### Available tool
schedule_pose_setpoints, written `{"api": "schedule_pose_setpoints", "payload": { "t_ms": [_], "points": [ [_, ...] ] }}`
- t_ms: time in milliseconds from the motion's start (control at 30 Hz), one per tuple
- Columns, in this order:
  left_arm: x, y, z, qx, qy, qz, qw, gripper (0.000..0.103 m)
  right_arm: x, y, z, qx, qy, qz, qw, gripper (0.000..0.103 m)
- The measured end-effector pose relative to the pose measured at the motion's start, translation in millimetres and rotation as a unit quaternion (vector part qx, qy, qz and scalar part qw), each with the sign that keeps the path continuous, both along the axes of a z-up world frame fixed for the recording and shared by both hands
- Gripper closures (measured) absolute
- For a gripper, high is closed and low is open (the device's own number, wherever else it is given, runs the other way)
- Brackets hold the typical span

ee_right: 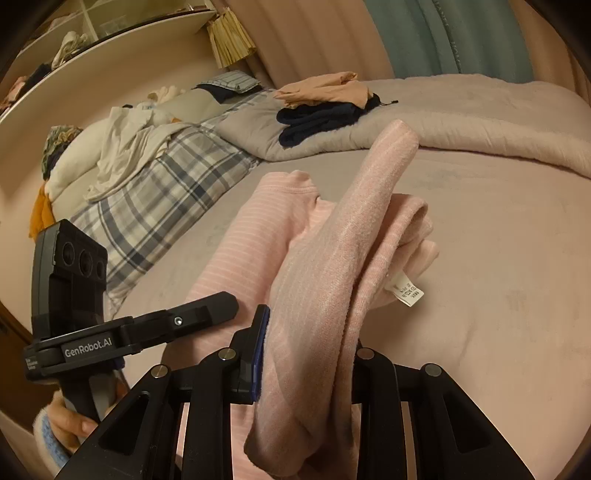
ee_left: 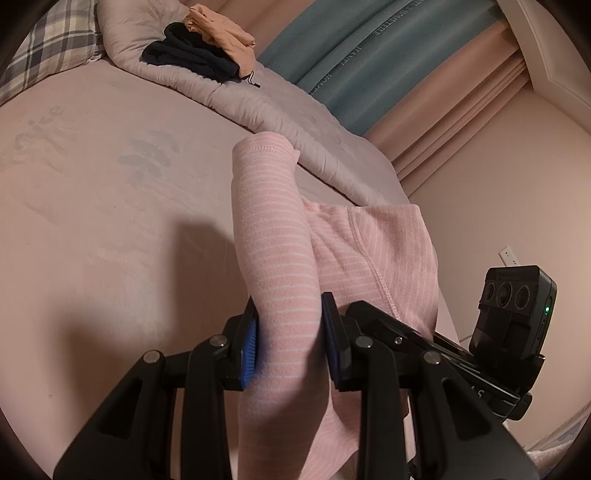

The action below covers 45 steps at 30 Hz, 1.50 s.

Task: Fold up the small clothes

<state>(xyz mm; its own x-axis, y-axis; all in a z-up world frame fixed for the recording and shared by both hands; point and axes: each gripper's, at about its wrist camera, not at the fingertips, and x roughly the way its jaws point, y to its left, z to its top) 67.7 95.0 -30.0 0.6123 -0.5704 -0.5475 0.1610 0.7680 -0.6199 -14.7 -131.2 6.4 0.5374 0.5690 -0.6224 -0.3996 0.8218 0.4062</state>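
Observation:
A pink garment with thin white stripes (ee_left: 280, 229) is held up over the pink bed sheet (ee_left: 110, 206). My left gripper (ee_left: 290, 339) is shut on one folded edge of it, the cloth bunched between the blue pads. My right gripper (ee_right: 306, 354) is shut on another part of the same pink garment (ee_right: 332, 266), which drapes over its fingers; a white care label (ee_right: 406, 291) hangs out on the right. The left gripper also shows in the right wrist view (ee_right: 147, 328), at the lower left beside the garment.
Folded clothes, an orange piece (ee_left: 218, 26) on a dark navy one (ee_left: 188, 55), lie on the rolled pink-grey duvet (ee_left: 258, 107) at the far side. A plaid blanket (ee_right: 147, 192) and loose white clothes (ee_right: 122, 147) lie at the left. Blue and pink curtains (ee_left: 354, 55) hang behind.

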Motion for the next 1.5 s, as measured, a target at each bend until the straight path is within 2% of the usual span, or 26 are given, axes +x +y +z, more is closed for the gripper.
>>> {"api": "schedule_pose_setpoints", "payload": {
  "t_ms": [733, 1167, 1500],
  "points": [
    [29, -8, -16, 0.007, 0.014, -0.009, 0.9998, 0.074, 30, 2, -16, -0.017, 0.005, -0.014, 1.000, 0.073],
    [70, -16, -26, 0.027, 0.013, -0.011, 0.9995, 0.074, 56, -4, -27, -0.024, -0.013, -0.030, 0.999, 0.073],
    [98, -20, -42, 0.041, 0.031, -0.012, 0.9986, 0.074, 76, -7, -40, -0.027, -0.002, -0.041, 0.999, 0.073]
  ]
}}
